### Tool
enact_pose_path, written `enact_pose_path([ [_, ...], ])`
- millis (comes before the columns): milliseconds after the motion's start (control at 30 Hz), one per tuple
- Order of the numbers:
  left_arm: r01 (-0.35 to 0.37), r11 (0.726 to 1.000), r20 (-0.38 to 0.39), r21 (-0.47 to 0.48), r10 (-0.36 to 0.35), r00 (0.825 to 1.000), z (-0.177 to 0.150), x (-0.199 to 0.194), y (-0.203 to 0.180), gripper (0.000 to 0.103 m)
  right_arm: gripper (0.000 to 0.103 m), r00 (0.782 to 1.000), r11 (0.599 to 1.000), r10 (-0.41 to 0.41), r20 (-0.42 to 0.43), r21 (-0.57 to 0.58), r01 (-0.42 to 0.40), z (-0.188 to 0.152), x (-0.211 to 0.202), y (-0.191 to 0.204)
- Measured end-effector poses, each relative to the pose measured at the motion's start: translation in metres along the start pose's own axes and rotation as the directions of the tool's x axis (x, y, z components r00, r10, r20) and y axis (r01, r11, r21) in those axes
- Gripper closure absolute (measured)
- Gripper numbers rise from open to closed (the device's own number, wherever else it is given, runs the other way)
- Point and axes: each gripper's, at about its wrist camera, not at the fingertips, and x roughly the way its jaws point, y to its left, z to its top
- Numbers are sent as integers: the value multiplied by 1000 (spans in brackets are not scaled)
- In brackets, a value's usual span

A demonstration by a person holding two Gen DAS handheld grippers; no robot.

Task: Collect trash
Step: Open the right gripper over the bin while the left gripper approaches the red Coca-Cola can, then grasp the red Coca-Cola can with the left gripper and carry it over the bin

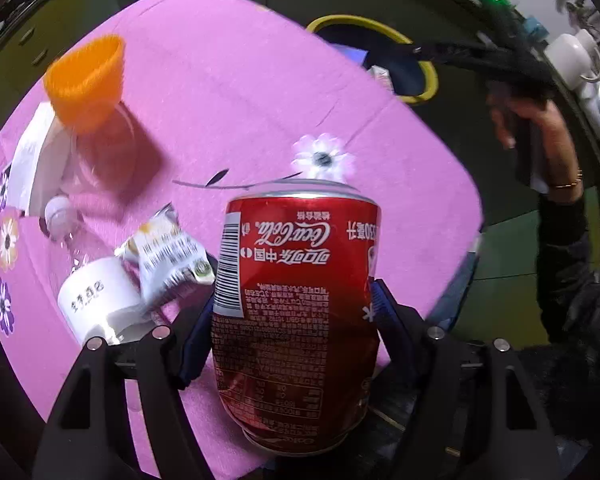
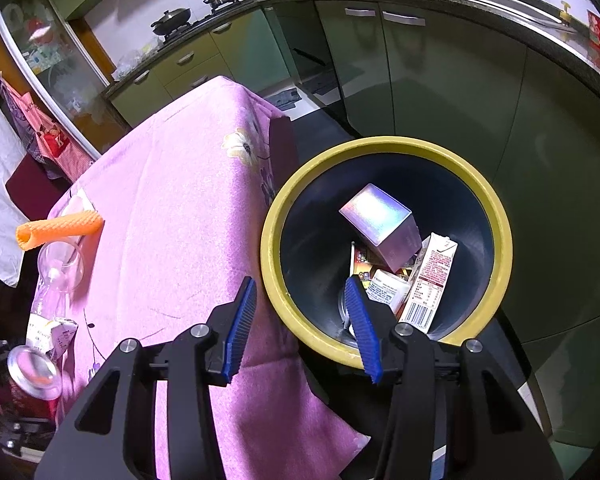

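My left gripper (image 1: 296,292) is shut on a red Coca-Cola can (image 1: 296,304), held upside down above the pink tablecloth (image 1: 228,92); the can also shows in the right wrist view (image 2: 32,380). On the cloth lie a crumpled snack wrapper (image 1: 168,256), a clear plastic bottle (image 1: 88,280) and an orange foam net (image 1: 86,80). My right gripper (image 2: 300,304) is open and empty over the rim of the yellow-rimmed bin (image 2: 384,148), which holds a shiny box (image 2: 380,224) and cartons (image 2: 432,280). The bin also shows in the left wrist view (image 1: 428,84).
A clear glass (image 2: 60,264) lies by the foam net (image 2: 60,228). Green kitchen cabinets (image 2: 440,80) and a counter stand behind the bin. The bin stands on the floor against the table's right edge. White paper (image 1: 28,152) lies at the cloth's left.
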Motion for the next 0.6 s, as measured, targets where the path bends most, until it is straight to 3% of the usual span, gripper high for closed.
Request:
enact_pose_path([
  [367,1,1000,62,23,-3,998,4,-39,2,34,56,1000,1000,8,-8,2,-8,-2,2,0],
  [600,10,992,100,126,-23,995,51,-45,-20,34,56,998,1000,-16,53,20,15,-2,-24,-9],
])
